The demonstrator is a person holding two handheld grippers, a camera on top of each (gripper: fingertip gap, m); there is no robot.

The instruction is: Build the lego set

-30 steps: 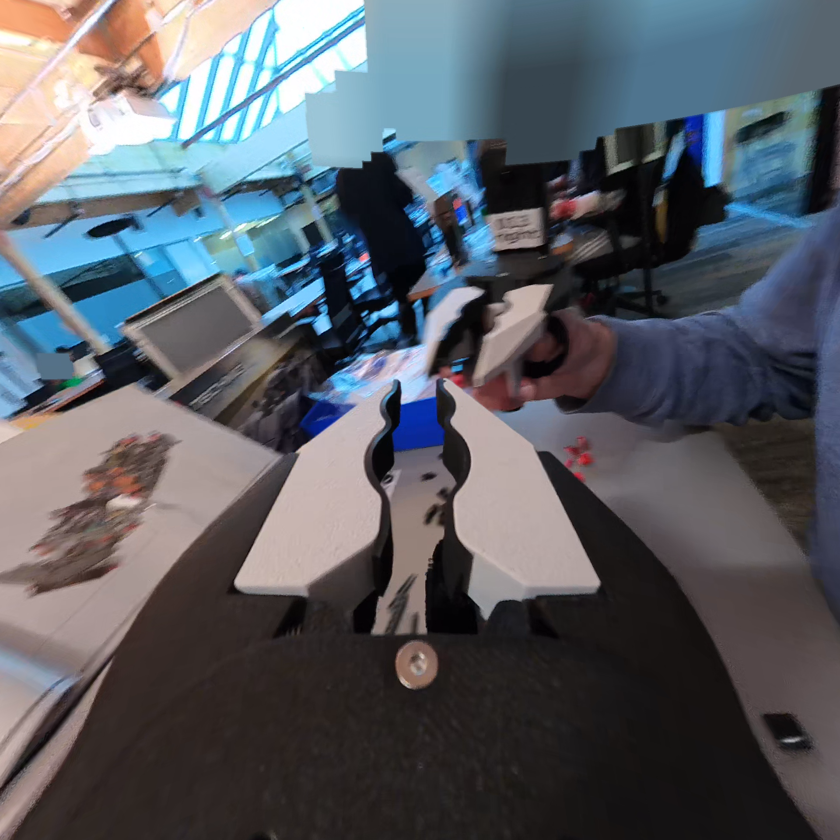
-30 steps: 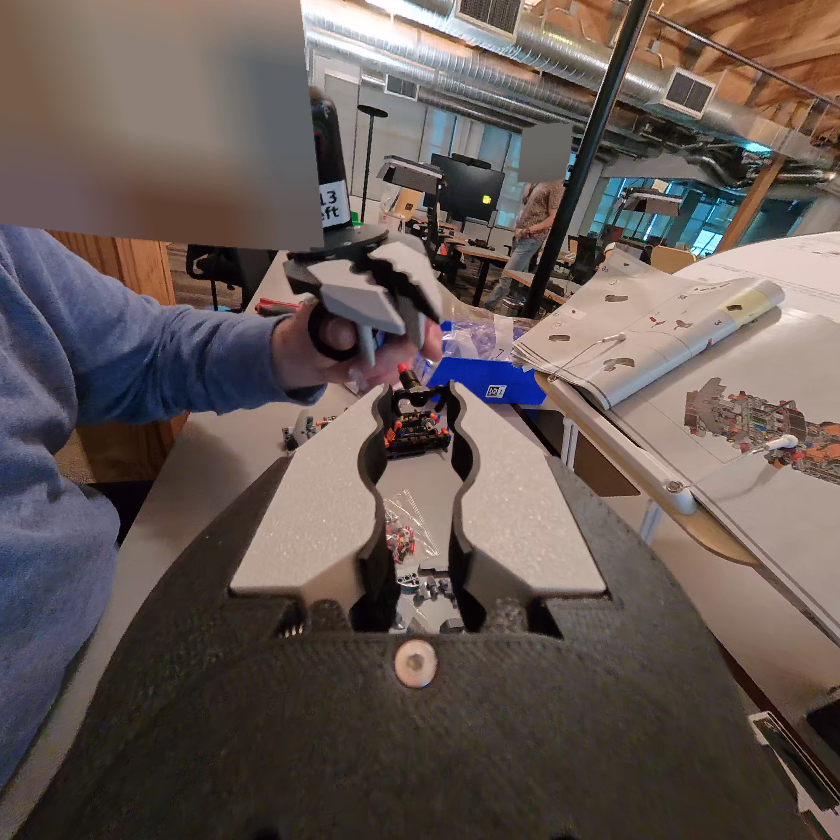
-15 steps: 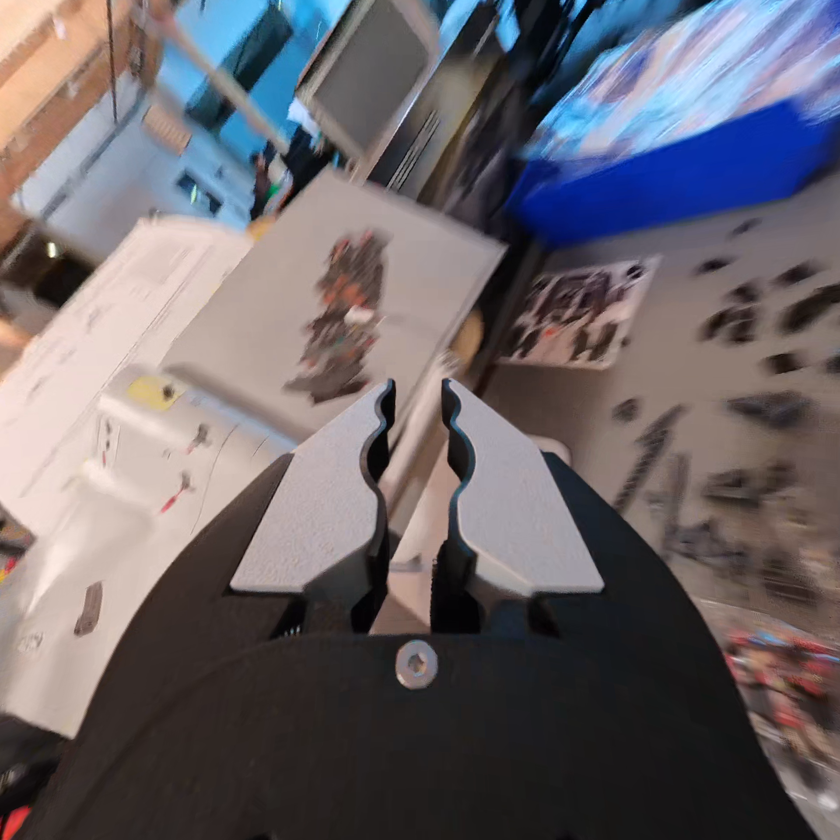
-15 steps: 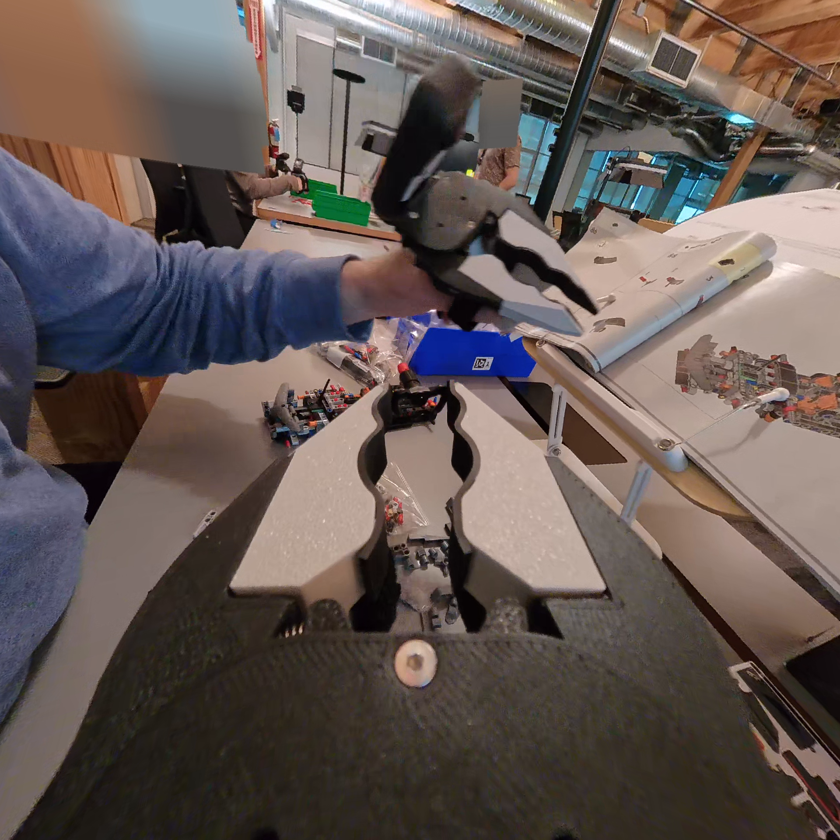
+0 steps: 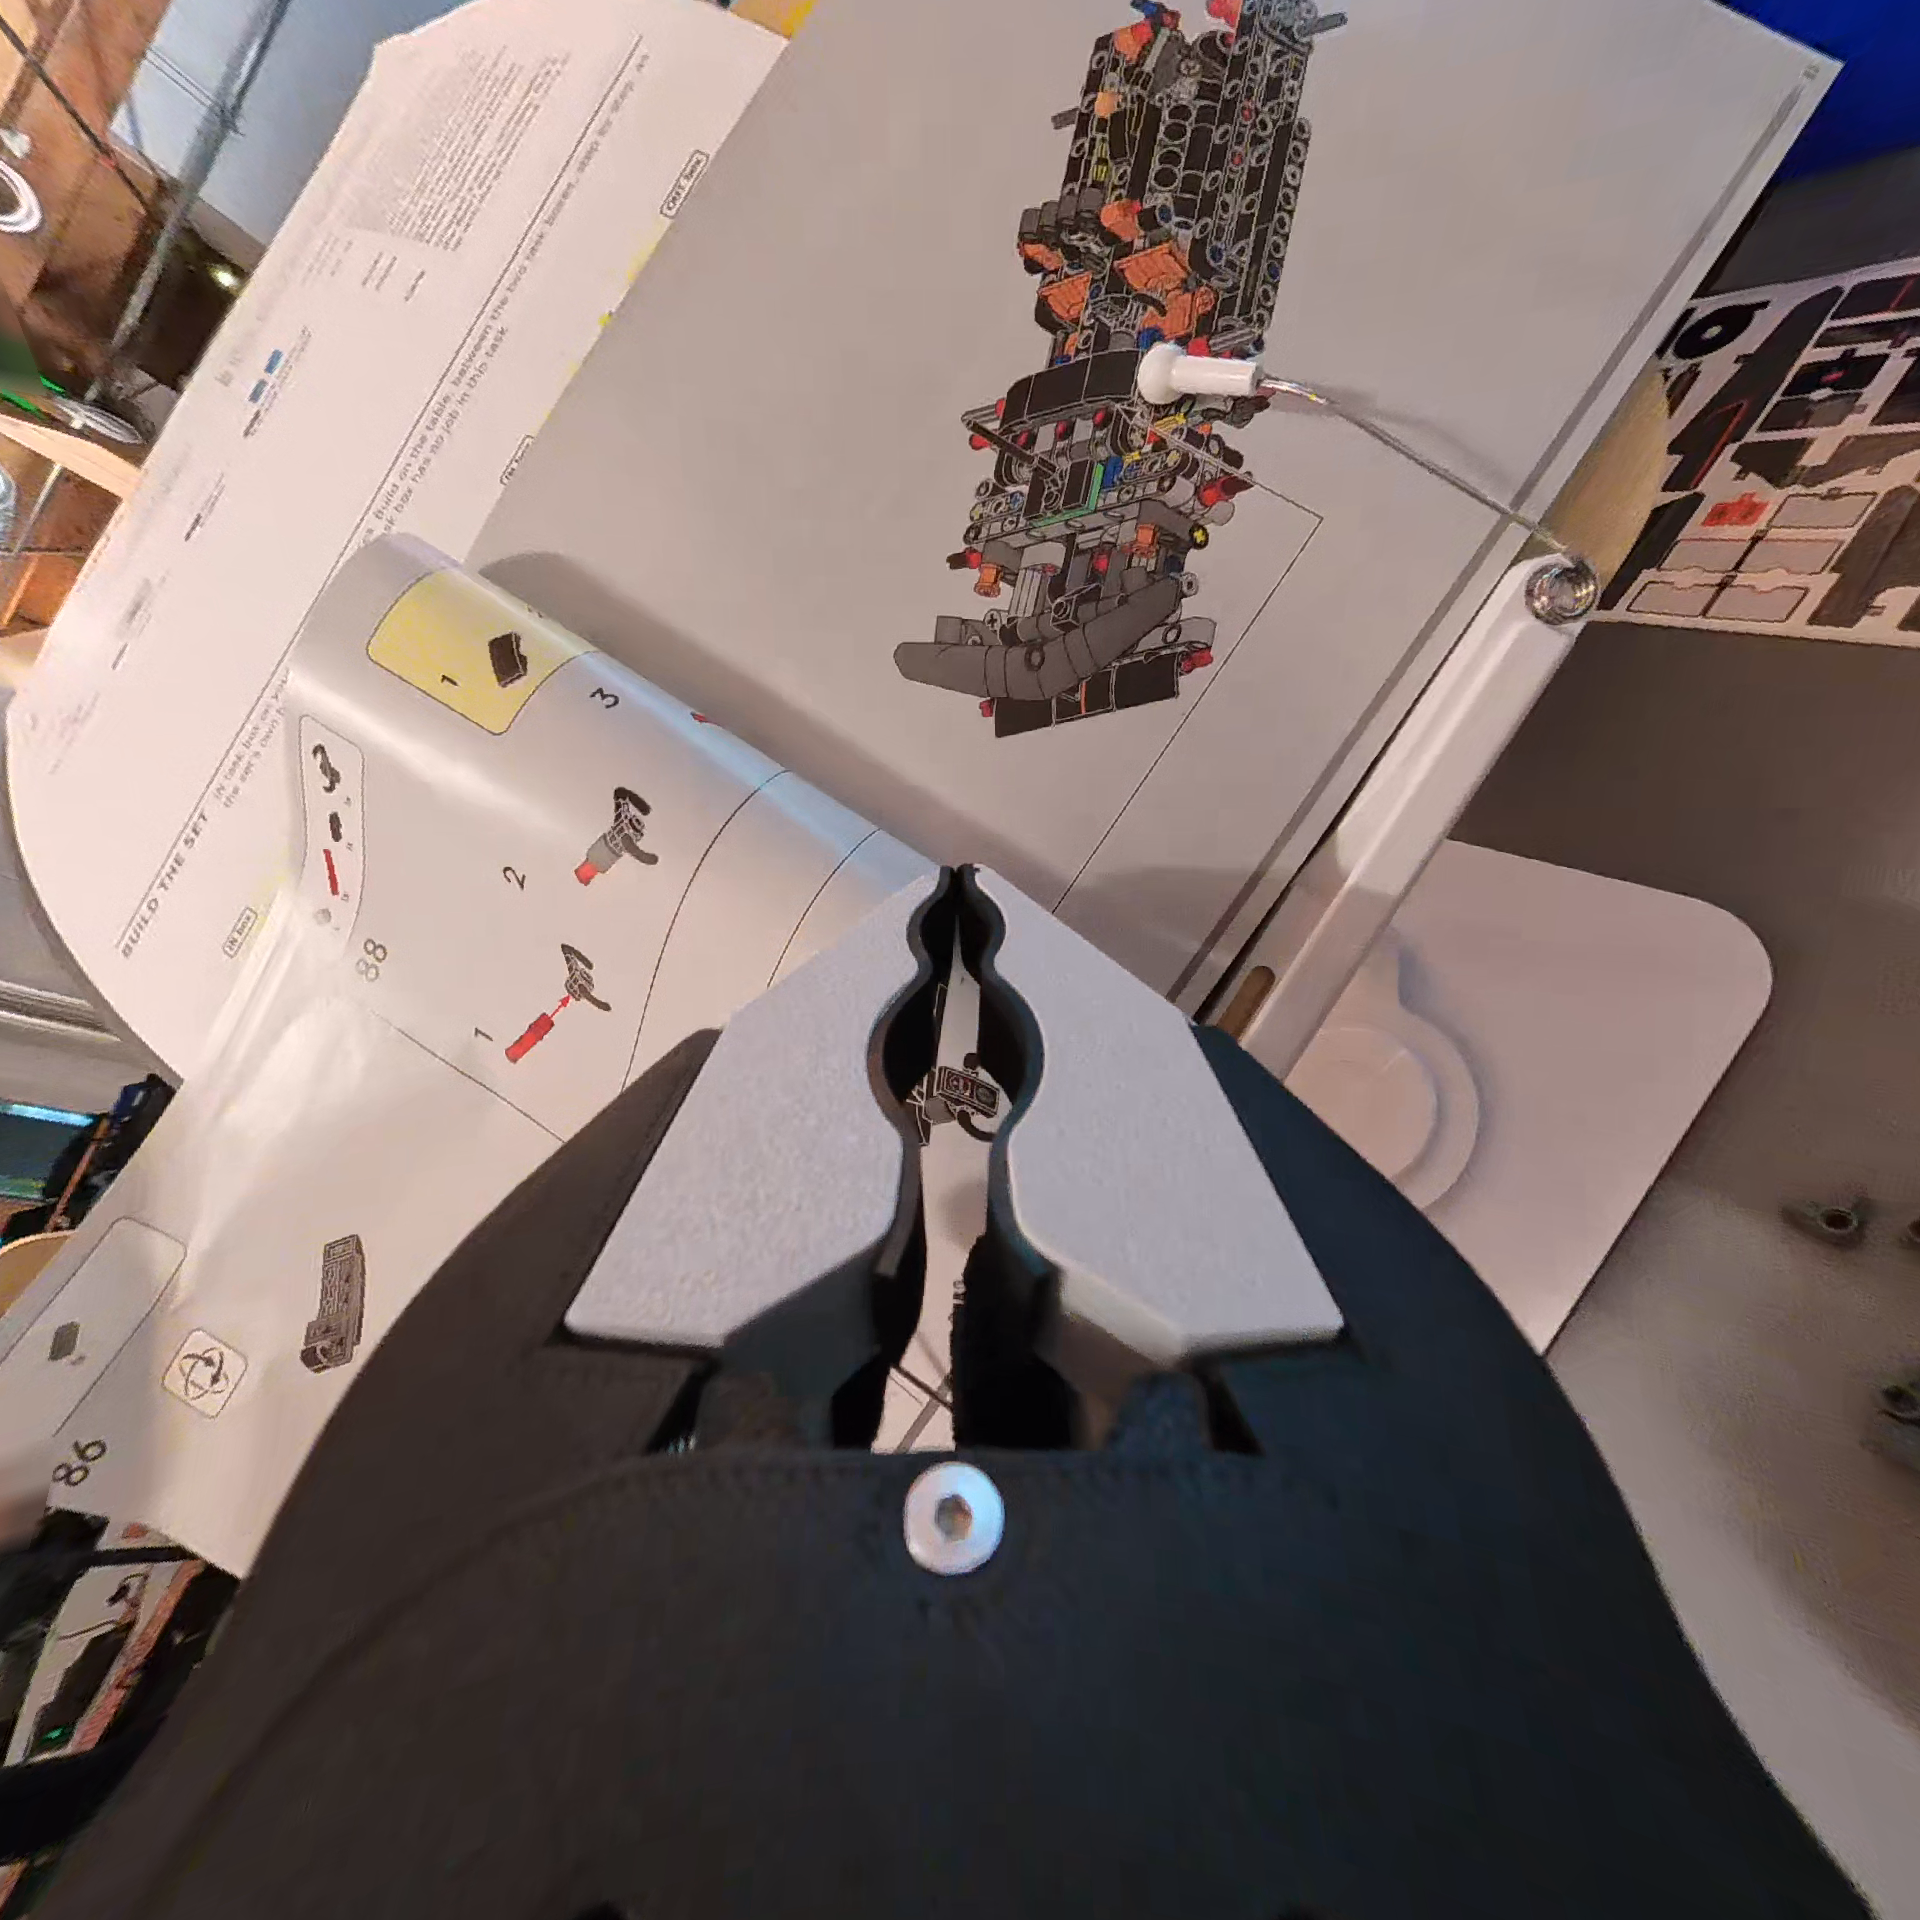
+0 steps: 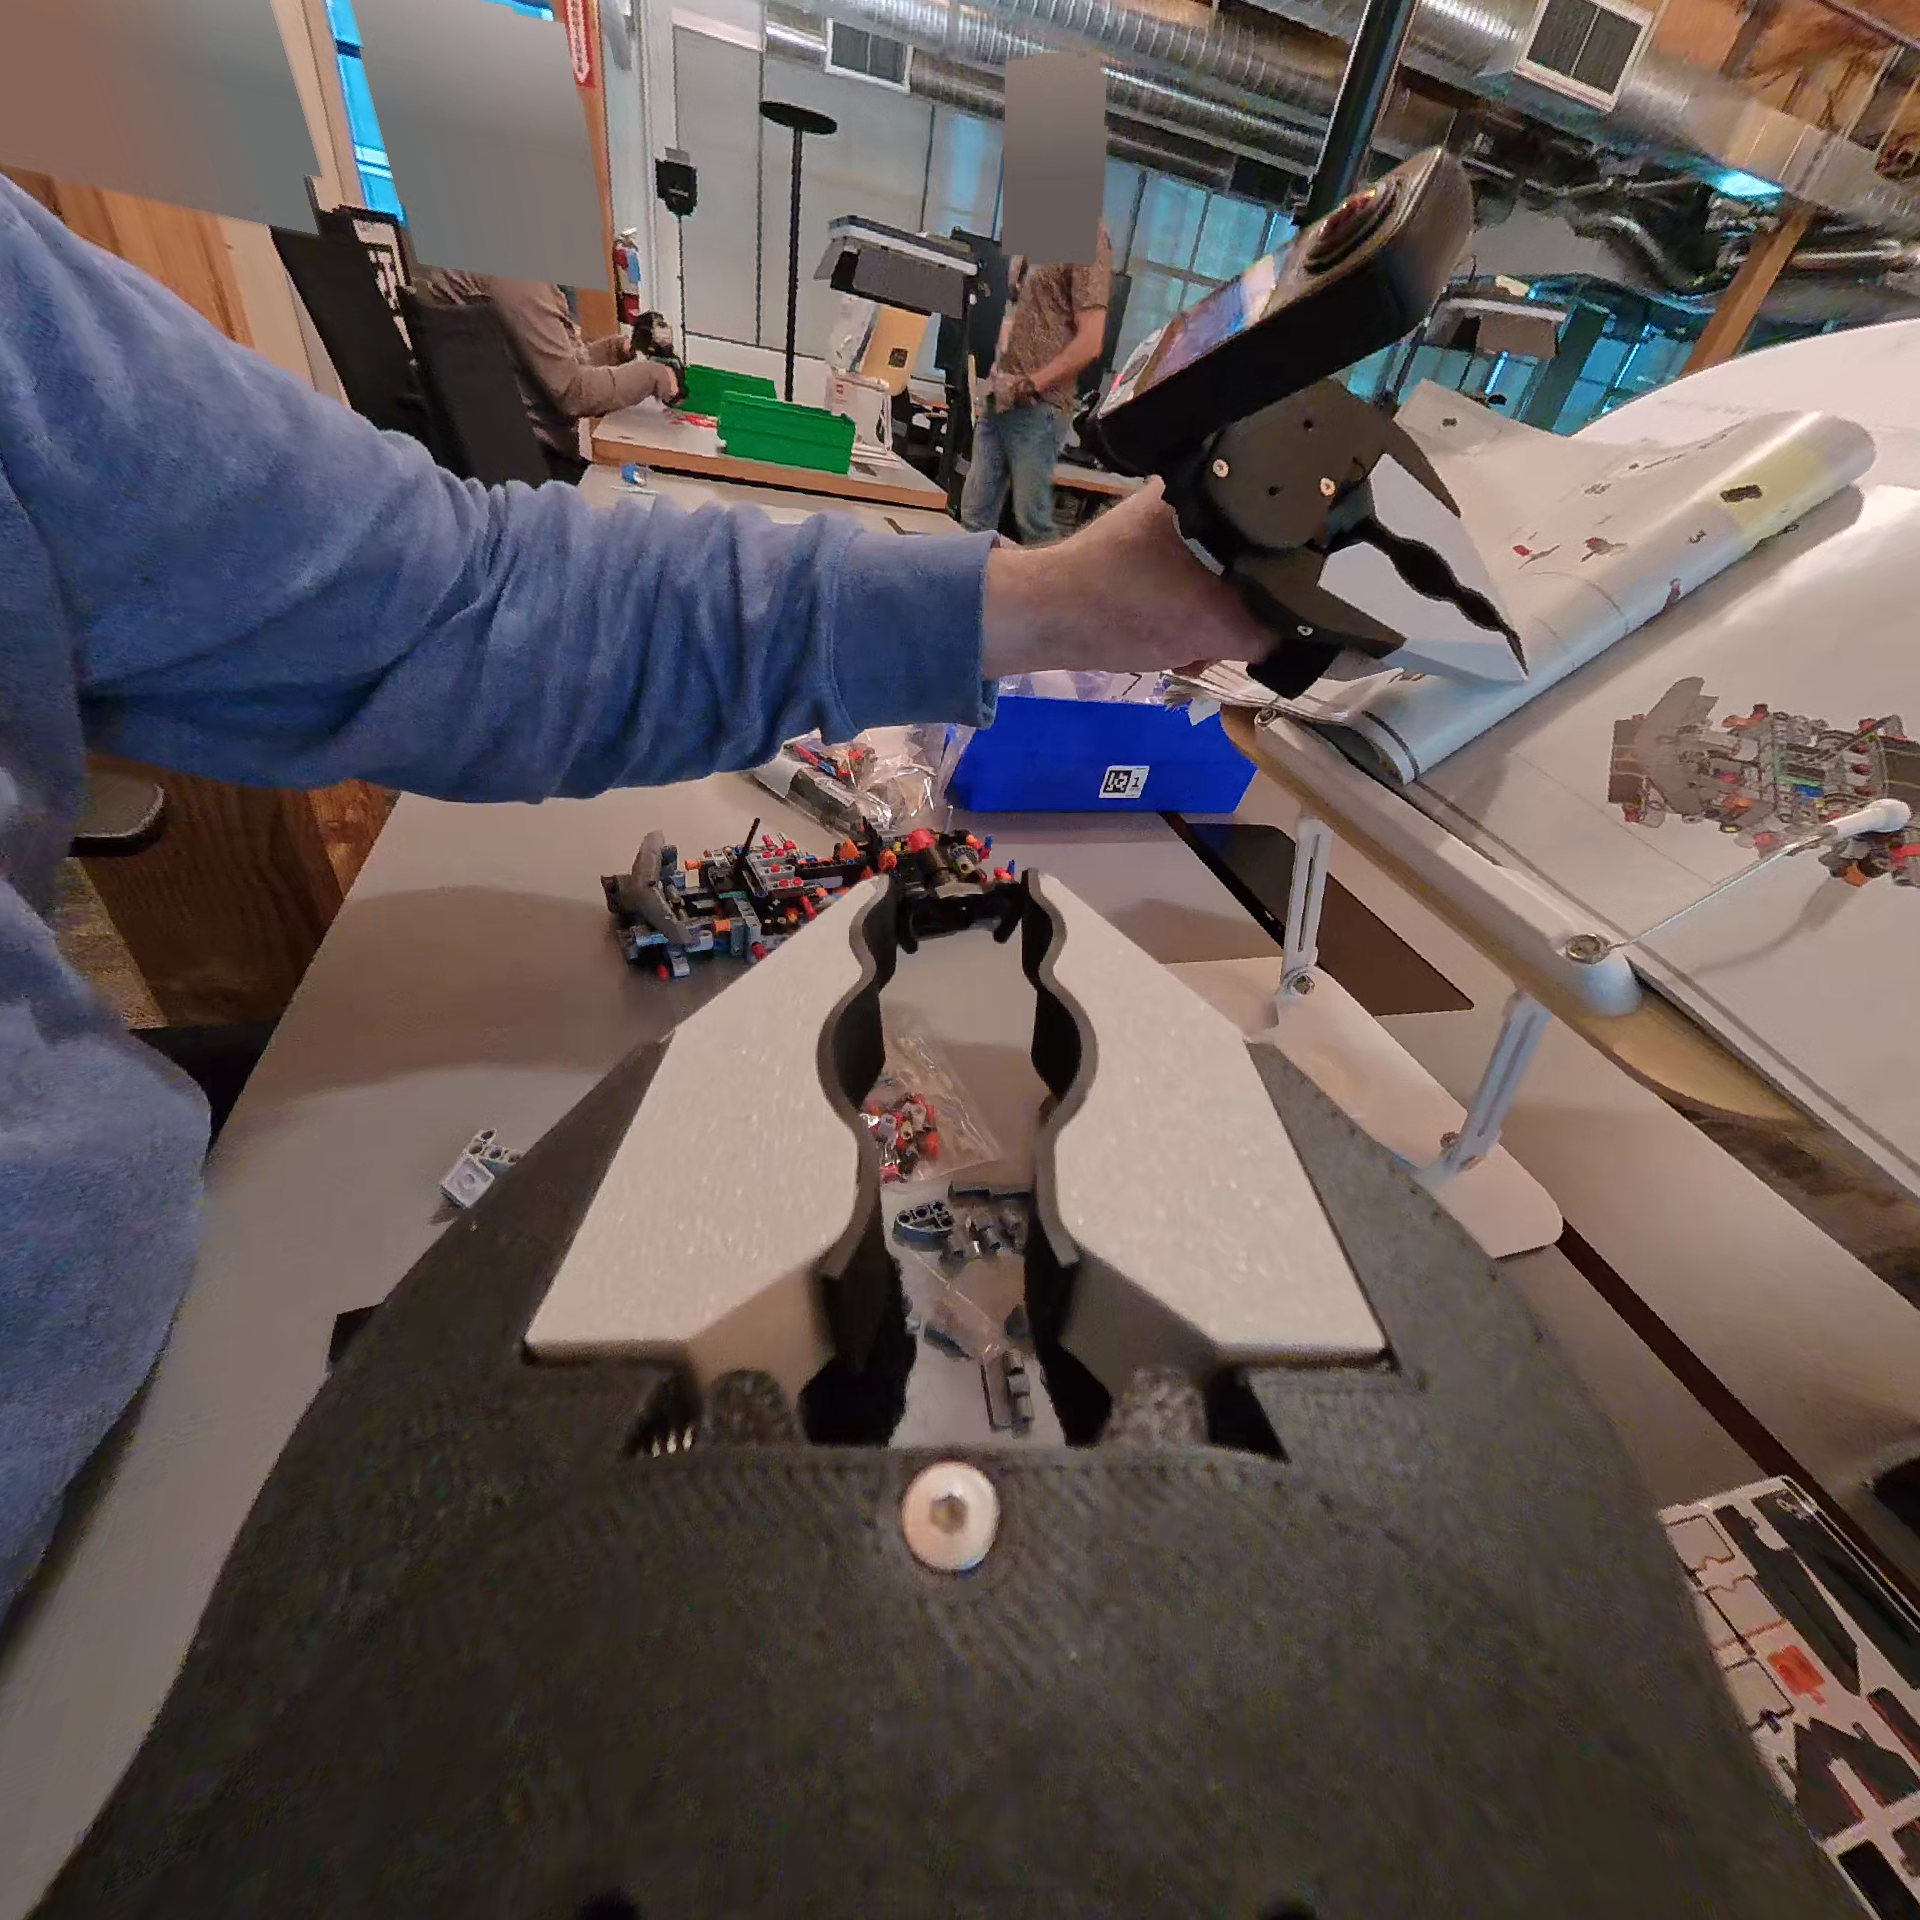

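Observation:
My right gripper is shut on a small black lego sub-assembly and holds it above the grey table. A larger part-built lego model lies on the table just beyond and to the left. My left gripper is shut with its tips on the edge of a curled page of the open instruction booklet, which rests on a tilted stand. The left gripper also shows in the right wrist view, held out over the booklet at the right.
A blue bin and clear bags of parts sit at the back of the table. A bag of red pieces and loose grey pieces lie below my right gripper. A sticker sheet lies by the stand's white base. My right fingertips sit around 30 cm from my left ones.
My left gripper swung away from the right gripper over to the booklet and shut on the curled page's edge. My right gripper kept its hold on the sub-assembly.

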